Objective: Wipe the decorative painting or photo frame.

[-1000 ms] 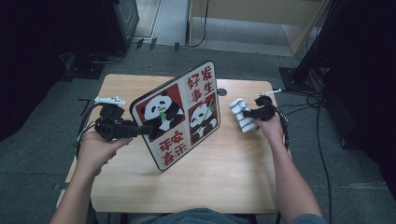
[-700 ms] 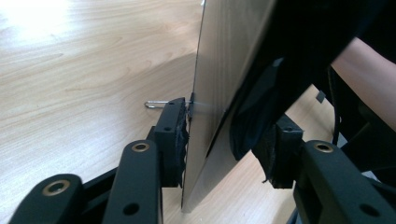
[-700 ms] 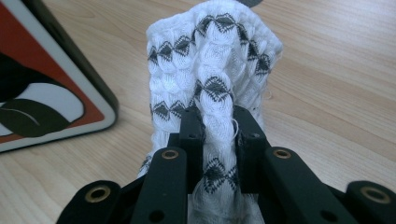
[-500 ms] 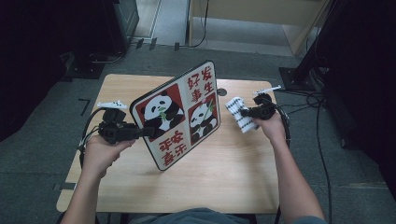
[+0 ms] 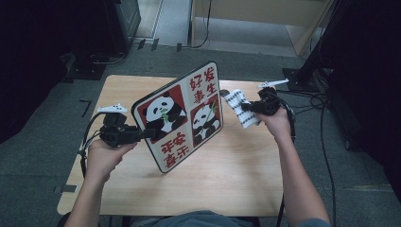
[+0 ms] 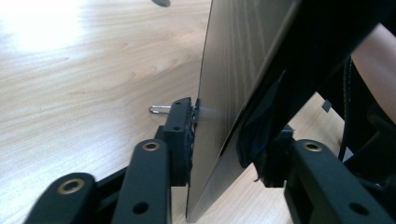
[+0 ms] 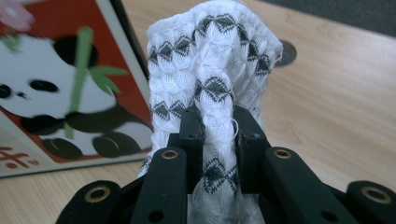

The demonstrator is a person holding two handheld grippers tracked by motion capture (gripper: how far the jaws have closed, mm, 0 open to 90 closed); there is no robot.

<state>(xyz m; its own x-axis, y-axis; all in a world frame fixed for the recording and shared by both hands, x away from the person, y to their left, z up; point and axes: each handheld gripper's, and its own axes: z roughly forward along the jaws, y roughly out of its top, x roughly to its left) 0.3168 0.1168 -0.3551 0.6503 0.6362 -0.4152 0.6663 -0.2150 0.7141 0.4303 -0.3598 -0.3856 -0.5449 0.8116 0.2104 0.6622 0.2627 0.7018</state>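
High view: a wooden table (image 5: 236, 170) bearing a panda picture board (image 5: 182, 116), printed with two pandas and red characters, which stands tilted on its lower edge near the table's middle. Left of the board, the left gripper (image 5: 147, 134) meets its left edge; in the left gripper view the jaws, which have just been closing, bracket the thin panel (image 6: 224, 93), one pad against its grey back and the other at its front face. Right of the board, the right gripper (image 5: 246, 108) is clamped narrowly on a white cloth with a black diamond pattern (image 5: 239, 108), held just beside the board's right edge, clear of the tabletop. Right gripper view: the bunched cloth (image 7: 215, 65) rises between the jaws.
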